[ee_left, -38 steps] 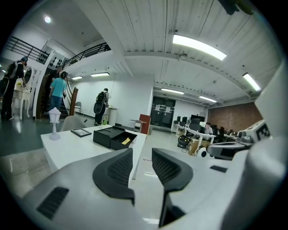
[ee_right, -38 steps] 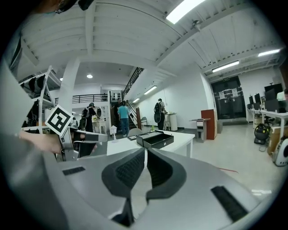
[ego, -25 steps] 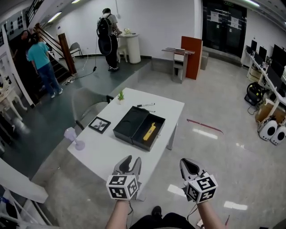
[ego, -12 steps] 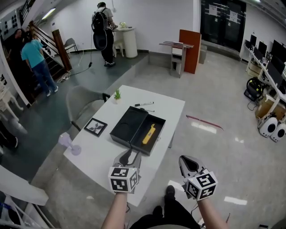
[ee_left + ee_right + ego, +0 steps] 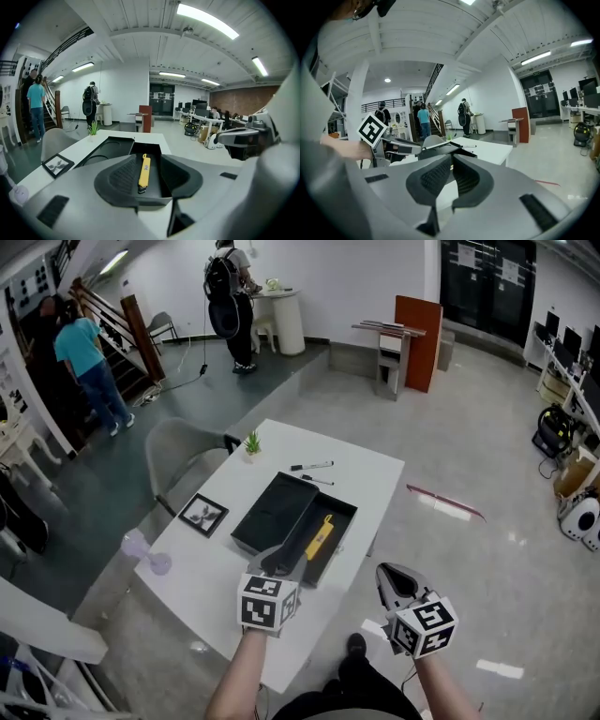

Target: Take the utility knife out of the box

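An open black box [image 5: 281,510] lies on the white table [image 5: 367,474], and a yellow utility knife [image 5: 321,533] rests in its right half. My left gripper [image 5: 281,562] hovers at the box's near edge. It is open, its jaws have just been opening, and nothing is between them. In the left gripper view the knife [image 5: 144,172] shows beyond the gap of the left gripper [image 5: 146,177], inside the box [image 5: 112,147]. My right gripper [image 5: 396,576] hangs off the table's right front, shut and empty. The right gripper [image 5: 451,164] points toward the box [image 5: 440,146].
Two pens [image 5: 311,466], a small plant [image 5: 252,441] and a framed picture [image 5: 204,515] lie on the table. A grey chair [image 5: 183,451] stands at its left. A pale lilac object [image 5: 145,554] sits by the left corner. People stand far back.
Both grippers have moved forward toward the table. The left one has come from short of the table to the box's near edge, and the right one stays off the table's side.
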A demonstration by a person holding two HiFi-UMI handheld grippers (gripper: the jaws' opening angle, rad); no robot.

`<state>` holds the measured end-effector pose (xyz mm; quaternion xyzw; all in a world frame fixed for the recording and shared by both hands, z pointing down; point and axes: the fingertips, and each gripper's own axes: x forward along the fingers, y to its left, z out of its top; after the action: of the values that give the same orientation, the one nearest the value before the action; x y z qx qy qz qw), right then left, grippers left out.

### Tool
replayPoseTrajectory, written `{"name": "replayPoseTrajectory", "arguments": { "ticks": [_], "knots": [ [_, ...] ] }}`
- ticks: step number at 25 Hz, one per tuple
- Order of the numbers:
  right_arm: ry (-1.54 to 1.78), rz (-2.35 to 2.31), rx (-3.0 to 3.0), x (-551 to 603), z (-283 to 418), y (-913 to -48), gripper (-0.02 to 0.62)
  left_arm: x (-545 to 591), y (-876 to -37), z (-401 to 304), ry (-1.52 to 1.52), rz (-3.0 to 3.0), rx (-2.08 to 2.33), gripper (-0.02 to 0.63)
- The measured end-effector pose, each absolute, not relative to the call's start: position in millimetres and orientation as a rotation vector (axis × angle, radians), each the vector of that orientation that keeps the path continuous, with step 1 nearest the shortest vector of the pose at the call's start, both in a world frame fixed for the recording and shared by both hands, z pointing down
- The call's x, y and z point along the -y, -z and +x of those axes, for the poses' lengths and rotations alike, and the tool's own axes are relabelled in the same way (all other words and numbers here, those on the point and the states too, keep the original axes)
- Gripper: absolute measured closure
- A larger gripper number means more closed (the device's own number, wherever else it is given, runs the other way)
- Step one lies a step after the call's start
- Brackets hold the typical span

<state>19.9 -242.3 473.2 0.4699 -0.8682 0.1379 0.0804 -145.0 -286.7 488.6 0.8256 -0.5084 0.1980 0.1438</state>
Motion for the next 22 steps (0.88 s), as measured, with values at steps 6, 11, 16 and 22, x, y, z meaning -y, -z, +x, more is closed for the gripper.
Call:
{"name": "replayPoseTrajectory", "arguments": {
  "ticks": [6, 11, 16, 22],
  "knots": [
    [-0.427, 1.363, 2.616, 283.3, 26.0, -477.7, 0.594, 325.9, -504.0, -130.9, -0.686, 2.358, 1.428, 0.464],
    [-0.441, 1.347, 2.609, 308.6, 35.7, -483.1, 0.594, 354.2, -521.6, -118.2, -0.755, 2.331, 1.384, 0.463],
    [-0.474, 1.357, 2.592, 324.4, 46.7, -489.5, 0.594, 371.1, -545.5, -108.3, -0.860, 2.288, 1.324, 0.463],
    [-0.508, 1.381, 2.569, 335.2, 60.2, -501.0, 0.594, 379.9, -579.6, -98.4, -0.971, 2.245, 1.258, 0.463]
  ]
}}
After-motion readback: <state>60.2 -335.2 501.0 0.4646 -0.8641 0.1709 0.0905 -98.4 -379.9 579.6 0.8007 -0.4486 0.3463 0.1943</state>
